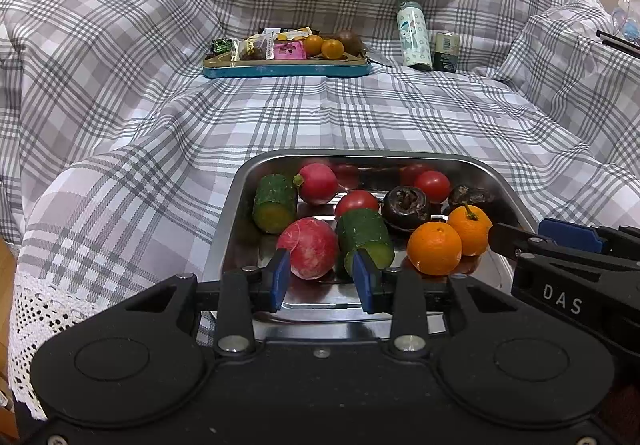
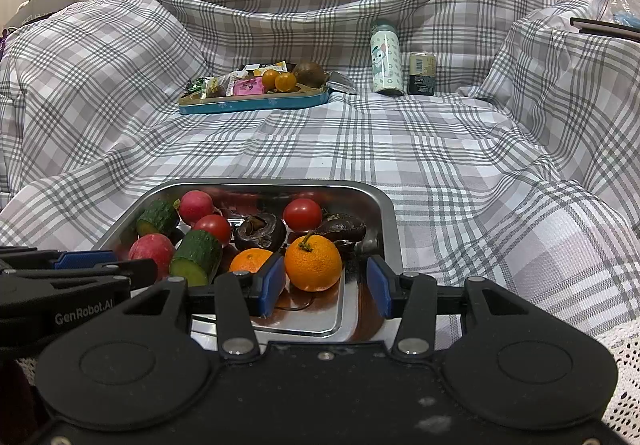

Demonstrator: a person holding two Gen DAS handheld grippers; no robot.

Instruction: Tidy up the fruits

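Note:
A steel tray (image 1: 360,155) (image 2: 384,213) at the near edge holds two red radishes, two cucumber pieces, two cherry tomatoes, dark wrinkled fruits and two oranges. My left gripper (image 1: 323,279) is open over the tray's near rim. The big radish (image 1: 308,247) lies just past its fingertips and a cucumber piece (image 1: 366,237) by its right finger. My right gripper (image 2: 326,285) is also open, with the stemmed orange (image 2: 314,263) just ahead between its blue pads and the other orange (image 2: 250,260) beside the left pad. Neither gripper holds anything.
A blue tray (image 1: 286,69) (image 2: 256,101) at the back carries snack packets, two small oranges and a brown fruit. A patterned bottle (image 1: 414,37) and a can (image 1: 446,51) stand to its right. Checked cloth covers the table and rises in folds all round.

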